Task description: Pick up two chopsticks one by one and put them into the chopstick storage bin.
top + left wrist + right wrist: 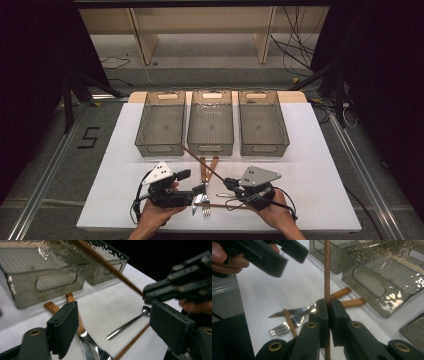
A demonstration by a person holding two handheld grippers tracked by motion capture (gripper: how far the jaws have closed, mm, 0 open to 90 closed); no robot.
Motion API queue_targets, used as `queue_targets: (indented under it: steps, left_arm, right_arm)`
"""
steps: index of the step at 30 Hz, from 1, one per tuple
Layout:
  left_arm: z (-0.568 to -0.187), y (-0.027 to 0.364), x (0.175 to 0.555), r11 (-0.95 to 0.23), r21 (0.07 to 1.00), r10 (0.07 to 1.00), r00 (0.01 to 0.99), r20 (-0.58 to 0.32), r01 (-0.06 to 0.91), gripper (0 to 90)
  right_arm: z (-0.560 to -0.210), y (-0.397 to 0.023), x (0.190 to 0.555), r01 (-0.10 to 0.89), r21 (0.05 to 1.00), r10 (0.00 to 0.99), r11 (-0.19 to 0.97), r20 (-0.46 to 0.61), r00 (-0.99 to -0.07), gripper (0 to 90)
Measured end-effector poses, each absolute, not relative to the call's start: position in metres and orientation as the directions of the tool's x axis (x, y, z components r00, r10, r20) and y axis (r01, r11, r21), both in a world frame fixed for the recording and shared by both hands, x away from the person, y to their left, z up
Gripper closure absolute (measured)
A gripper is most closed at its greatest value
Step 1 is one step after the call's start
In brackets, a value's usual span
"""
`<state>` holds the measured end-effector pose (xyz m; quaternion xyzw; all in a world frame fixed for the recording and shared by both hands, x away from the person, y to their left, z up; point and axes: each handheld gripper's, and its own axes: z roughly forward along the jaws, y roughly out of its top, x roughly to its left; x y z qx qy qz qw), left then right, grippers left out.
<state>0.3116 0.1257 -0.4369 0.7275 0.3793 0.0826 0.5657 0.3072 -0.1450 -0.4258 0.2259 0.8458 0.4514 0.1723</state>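
Observation:
My right gripper (328, 307) is shut on a brown chopstick (327, 270), which sticks up and away toward the bins; in the high view this chopstick (202, 162) slants from the right gripper (229, 182) to the left bin's front. My left gripper (117, 325) is open, jaws wide, over the cutlery with nothing between them. Under it lie a metal spoon (127, 323), a second chopstick (132, 340), and a knife (287, 312) and fork (279, 330) with wooden handles (353, 302). The left gripper (192, 183) hovers just left of the pile.
Three clear grey bins (160, 122) (210, 122) (262, 122) stand in a row at the back of the white table mat (310, 165). The right gripper (180, 282) is close to my left gripper's far jaw. Bare mat lies left and right of both hands.

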Motion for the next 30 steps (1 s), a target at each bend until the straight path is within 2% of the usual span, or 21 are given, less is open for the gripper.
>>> queue_targets:
  steps: [2, 8, 11, 14, 17, 18, 19, 23, 25, 27, 28, 29, 30]
  left_arm:
    - [-0.431, 0.122, 0.321, -0.030, 0.873, 0.636, 0.683, -0.359, 0.487, 30.6]
    - [-0.425, 0.114, 0.330, -0.010, 0.856, 0.620, 0.675, -0.401, 0.517, 39.6]
    - [-0.425, 0.111, 0.338, 0.026, 0.831, 0.585, 0.666, -0.463, 0.555, 49.6]
    - [-0.426, 0.109, 0.340, 0.042, 0.820, 0.560, 0.666, -0.493, 0.571, 54.4]
    - [-0.427, 0.106, 0.341, 0.037, 0.811, 0.538, 0.673, -0.508, 0.584, 64.1]
    - [-0.427, 0.105, 0.341, 0.035, 0.809, 0.529, 0.676, -0.513, 0.586, 64.1]
    - [-0.428, 0.106, 0.342, 0.044, 0.803, 0.512, 0.676, -0.529, 0.595, 71.1]
    - [-0.428, 0.110, 0.345, 0.070, 0.785, 0.468, 0.675, -0.570, 0.615, 81.0]
    - [-0.427, 0.111, 0.345, 0.084, 0.771, 0.433, 0.674, -0.599, 0.632, 83.4]
    - [-0.425, 0.111, 0.345, 0.069, 0.777, 0.435, 0.682, -0.588, 0.626, 84.3]
    - [-0.421, 0.113, 0.345, 0.076, 0.774, 0.416, 0.685, -0.598, 0.629, 84.5]
    - [-0.421, 0.113, 0.345, 0.076, 0.774, 0.416, 0.685, -0.598, 0.629, 84.7]
    - [-0.418, 0.115, 0.345, 0.070, 0.781, 0.419, 0.693, -0.587, 0.620, 84.7]
  right_arm:
    - [-0.426, -0.144, 0.307, 0.227, 0.854, 0.548, 0.469, -0.079, -0.832, 86.0]
    - [-0.428, -0.141, 0.308, 0.229, 0.863, 0.558, 0.450, -0.072, -0.827, 86.0]
    - [-0.429, -0.140, 0.307, 0.226, 0.868, 0.563, 0.441, -0.072, -0.824, 86.0]
    - [-0.430, -0.139, 0.308, 0.225, 0.871, 0.564, 0.436, -0.070, -0.823, 86.0]
    - [-0.431, -0.139, 0.307, 0.225, 0.876, 0.570, 0.426, -0.068, -0.819, 86.0]
    - [-0.431, -0.139, 0.307, 0.223, 0.879, 0.571, 0.423, -0.067, -0.818, 86.0]
    - [-0.432, -0.139, 0.307, 0.221, 0.880, 0.568, 0.420, -0.066, -0.820, 86.0]
    - [-0.433, -0.138, 0.306, 0.217, 0.888, 0.563, 0.405, -0.055, -0.825, 86.0]
    - [-0.434, -0.138, 0.306, 0.215, 0.890, 0.561, 0.403, -0.055, -0.826, 85.9]
    - [-0.435, -0.137, 0.306, 0.217, 0.893, 0.561, 0.394, -0.047, -0.827, 85.1]
    - [-0.435, -0.140, 0.306, 0.222, 0.902, 0.551, 0.370, -0.021, -0.834, 81.4]
    - [-0.435, -0.140, 0.306, 0.222, 0.902, 0.551, 0.370, -0.021, -0.834, 81.4]
    - [-0.435, -0.141, 0.307, 0.226, 0.905, 0.552, 0.361, -0.012, -0.834, 75.2]
